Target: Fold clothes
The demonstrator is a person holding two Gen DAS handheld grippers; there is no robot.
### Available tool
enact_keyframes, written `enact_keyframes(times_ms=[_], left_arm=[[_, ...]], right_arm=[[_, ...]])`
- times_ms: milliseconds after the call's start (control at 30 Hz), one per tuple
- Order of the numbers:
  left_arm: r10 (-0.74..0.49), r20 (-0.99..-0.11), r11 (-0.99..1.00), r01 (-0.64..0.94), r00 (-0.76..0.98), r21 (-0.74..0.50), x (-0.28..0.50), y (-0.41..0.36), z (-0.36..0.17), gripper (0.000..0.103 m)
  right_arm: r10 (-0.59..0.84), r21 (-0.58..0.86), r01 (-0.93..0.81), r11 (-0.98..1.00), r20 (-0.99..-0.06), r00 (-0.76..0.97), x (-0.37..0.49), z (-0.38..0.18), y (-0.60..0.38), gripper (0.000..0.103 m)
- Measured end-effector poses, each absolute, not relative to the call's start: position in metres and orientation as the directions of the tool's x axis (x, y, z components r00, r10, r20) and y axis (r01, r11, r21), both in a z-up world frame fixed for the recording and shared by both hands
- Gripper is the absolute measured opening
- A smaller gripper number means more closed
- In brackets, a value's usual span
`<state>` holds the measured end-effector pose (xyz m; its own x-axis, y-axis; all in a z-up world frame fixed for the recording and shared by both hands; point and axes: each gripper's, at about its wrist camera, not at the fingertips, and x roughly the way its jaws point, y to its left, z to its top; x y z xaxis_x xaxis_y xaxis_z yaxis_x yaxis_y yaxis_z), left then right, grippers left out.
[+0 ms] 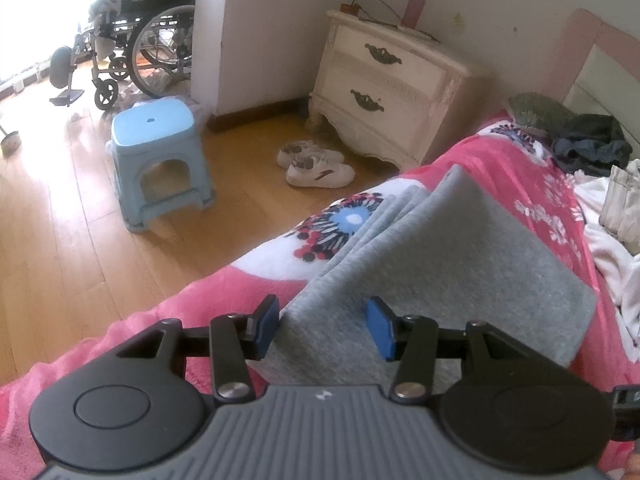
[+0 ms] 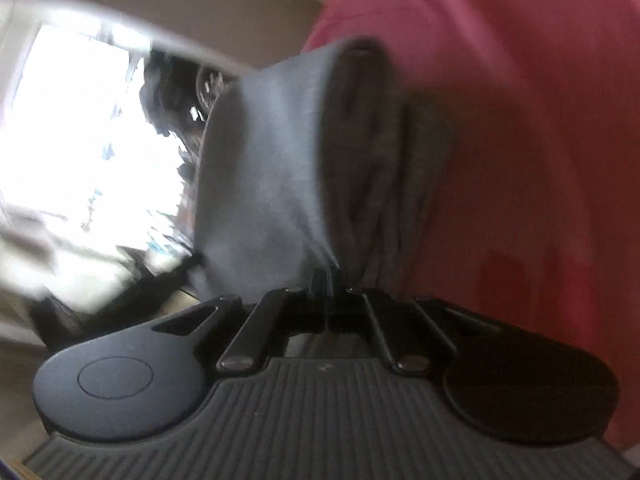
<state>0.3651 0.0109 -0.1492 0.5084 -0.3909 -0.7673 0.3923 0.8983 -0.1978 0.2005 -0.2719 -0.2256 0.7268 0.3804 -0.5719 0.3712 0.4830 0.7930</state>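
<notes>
A grey garment (image 1: pixel 452 264) lies folded in layers on the pink flowered blanket (image 1: pixel 224 292) of the bed. My left gripper (image 1: pixel 322 326) is open just above its near edge, and the blue pads (image 1: pixel 380 328) hold nothing. In the blurred right wrist view my right gripper (image 2: pixel 328 276) is shut on a pinched edge of the grey garment (image 2: pixel 272 160), which rises in a raised fold in front of it, with the pink blanket (image 2: pixel 520 140) to the right.
A blue stool (image 1: pixel 160 160), white shoes (image 1: pixel 316 164) and a cream nightstand (image 1: pixel 384 84) stand on the wooden floor left of the bed. A wheelchair (image 1: pixel 136 40) is at the far left. Dark clothes (image 1: pixel 592 144) and white clothes (image 1: pixel 616 232) lie at the bed's right.
</notes>
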Motion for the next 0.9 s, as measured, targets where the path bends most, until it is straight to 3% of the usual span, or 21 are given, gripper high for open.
enact_keyframes(times_ms=[100, 400, 600, 700, 800, 900], left_arm=[[-0.39, -0.77, 0.901, 0.38, 0.505, -0.207, 0.366, 0.012, -0.148, 0.05], [-0.4, -0.743, 0.896, 0.4, 0.536, -0.194, 0.354, 0.02, -0.117, 0.047], [-0.463, -0.736, 0.854, 0.471, 0.494, -0.221, 0.342, 0.007, -0.112, 0.044], [-0.479, -0.75, 0.84, 0.486, 0.456, -0.241, 0.338, -0.007, -0.123, 0.041], [-0.464, -0.769, 0.846, 0.477, 0.44, -0.238, 0.339, -0.015, -0.136, 0.04], [-0.477, -0.753, 0.846, 0.469, 0.454, -0.254, 0.343, -0.011, -0.134, 0.038]], right_arm=[[0.385, 0.809, 0.352, 0.47, -0.547, 0.743, 0.192, -0.215, -0.275, 0.004], [0.422, 0.777, 0.176, 0.604, -0.499, 0.757, 0.169, -0.158, -0.253, 0.005], [0.532, 0.781, 0.071, 0.621, -0.486, 0.694, 0.195, -0.16, -0.233, 0.005], [0.6, 0.778, 0.043, 0.627, -0.517, 0.611, 0.213, -0.179, -0.218, 0.005], [0.575, 0.718, 0.127, 0.684, -0.639, 0.512, 0.219, -0.21, -0.213, 0.0], [0.592, 0.737, 0.18, 0.651, -0.642, 0.488, 0.211, -0.205, -0.223, 0.002]])
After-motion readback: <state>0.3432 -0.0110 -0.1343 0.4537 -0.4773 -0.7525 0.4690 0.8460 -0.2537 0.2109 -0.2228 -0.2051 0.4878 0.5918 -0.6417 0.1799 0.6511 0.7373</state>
